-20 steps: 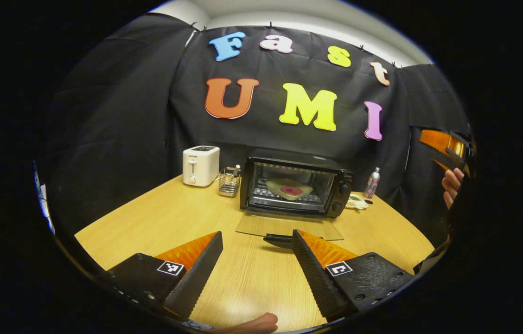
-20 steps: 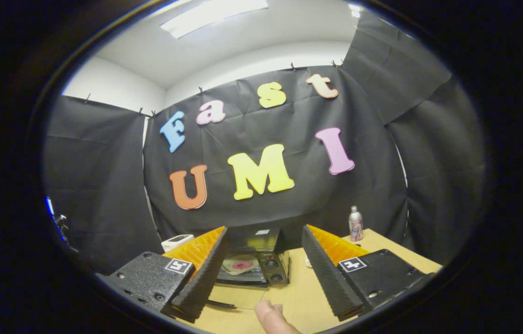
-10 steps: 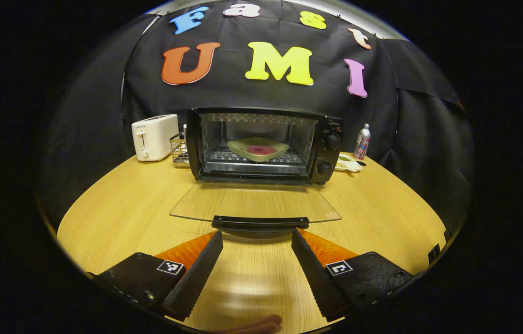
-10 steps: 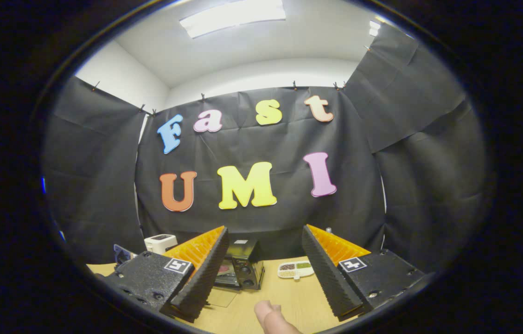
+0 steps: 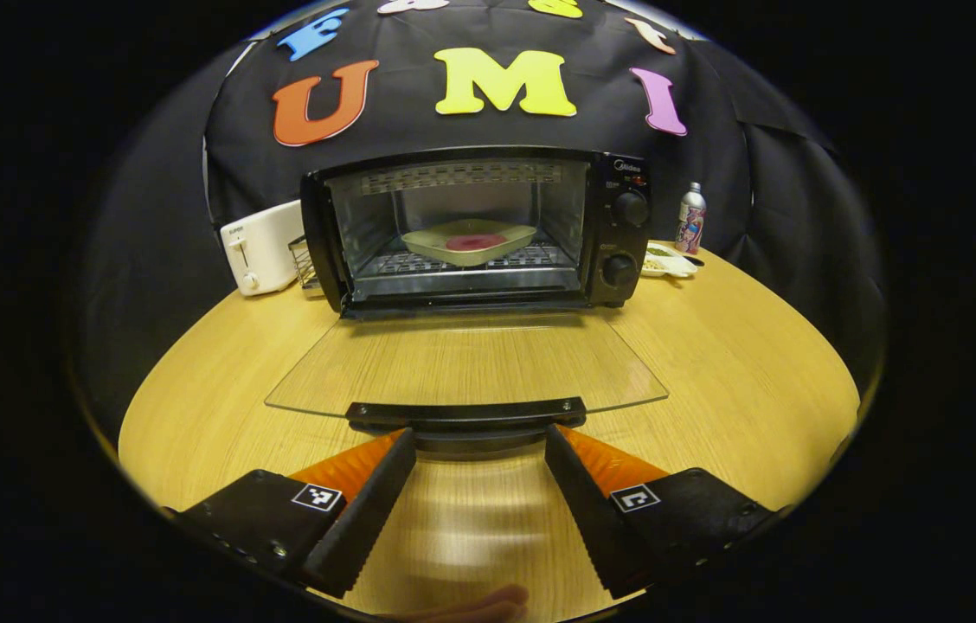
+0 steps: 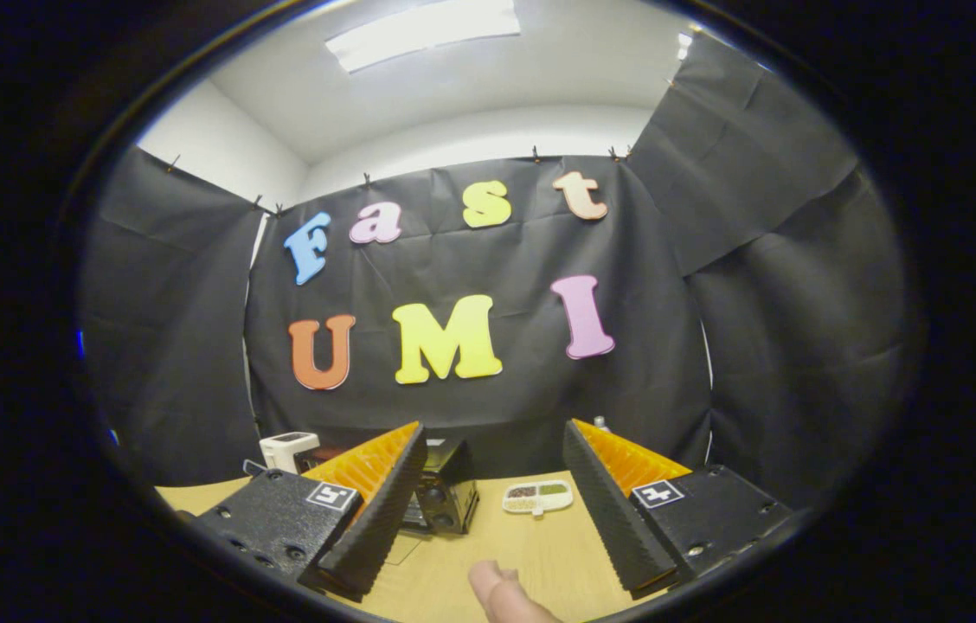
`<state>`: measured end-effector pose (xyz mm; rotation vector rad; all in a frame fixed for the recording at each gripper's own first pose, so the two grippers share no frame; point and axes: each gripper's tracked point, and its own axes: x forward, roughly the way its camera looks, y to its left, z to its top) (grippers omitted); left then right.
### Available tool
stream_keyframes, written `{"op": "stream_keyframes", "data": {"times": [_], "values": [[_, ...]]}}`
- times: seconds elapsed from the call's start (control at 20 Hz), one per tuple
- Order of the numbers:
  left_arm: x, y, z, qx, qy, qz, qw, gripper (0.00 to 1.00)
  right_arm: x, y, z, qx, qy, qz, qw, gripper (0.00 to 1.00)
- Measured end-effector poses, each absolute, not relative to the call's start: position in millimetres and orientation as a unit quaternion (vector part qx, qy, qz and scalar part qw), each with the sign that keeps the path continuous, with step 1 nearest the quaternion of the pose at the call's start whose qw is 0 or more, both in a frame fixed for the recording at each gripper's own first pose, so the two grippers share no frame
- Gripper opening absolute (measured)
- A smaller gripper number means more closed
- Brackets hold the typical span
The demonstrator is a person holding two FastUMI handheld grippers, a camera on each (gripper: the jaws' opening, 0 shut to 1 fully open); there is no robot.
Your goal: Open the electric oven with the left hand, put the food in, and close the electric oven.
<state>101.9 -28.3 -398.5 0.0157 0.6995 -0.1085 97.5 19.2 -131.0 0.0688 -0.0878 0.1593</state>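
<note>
Straight ahead of your left tongs point(image 5: 478, 446) sits the black electric oven with a glass door point(image 5: 471, 229), wide open. Its clear glass door panel point(image 5: 466, 363) lies flat out over the light wooden surface point(image 5: 739, 346), and the door's black bar handle point(image 5: 465, 413) is just beyond your fingertips, between them but not touched. Your left tongs are spread wide and hold nothing. Inside the oven, on the wire rack, rests the pale green square dish with a round red piece of food point(image 5: 469, 241). Two black knobs stand one above the other on the oven's right-hand panel. To the left of the oven you have a white toaster point(image 5: 260, 247) and a small wire basket; to its right a slim metal can point(image 5: 690, 218) and a white tray of condiments point(image 5: 668, 260).

Your right tongs point(image 6: 495, 472) are raised and tilted upward, also spread wide and empty. Between their fingers you see the oven's knob end point(image 6: 443, 495) and the condiment tray point(image 6: 537, 497) well ahead, and your thumb point(image 6: 497, 590) at the bottom edge.
</note>
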Motion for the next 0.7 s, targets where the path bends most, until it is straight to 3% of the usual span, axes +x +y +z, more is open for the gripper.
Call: {"op": "stream_keyframes", "data": {"times": [0.1,0.15,0.25,0.3,0.7], "values": [[100,-26,-402,-0.003,0.351,-0.052,0.935,0.96,101,12,-133,0.041,-0.045,0.073,0.995,1.00],[101,-25,-402,-0.005,0.357,-0.053,0.933,0.96,102,9,-133,0.042,-0.046,0.069,0.996,0.95],[103,-25,-398,-0.004,0.357,-0.052,0.933,0.97,101,8,-133,0.039,-0.047,0.067,0.996,1.00],[103,-25,-396,-0.004,0.354,-0.052,0.934,0.97,100,11,-132,0.037,-0.048,0.070,0.996,0.95],[123,-25,-349,-0.003,0.309,-0.048,0.950,0.97,90,21,-124,0.036,-0.052,0.073,0.995,0.95]]}}
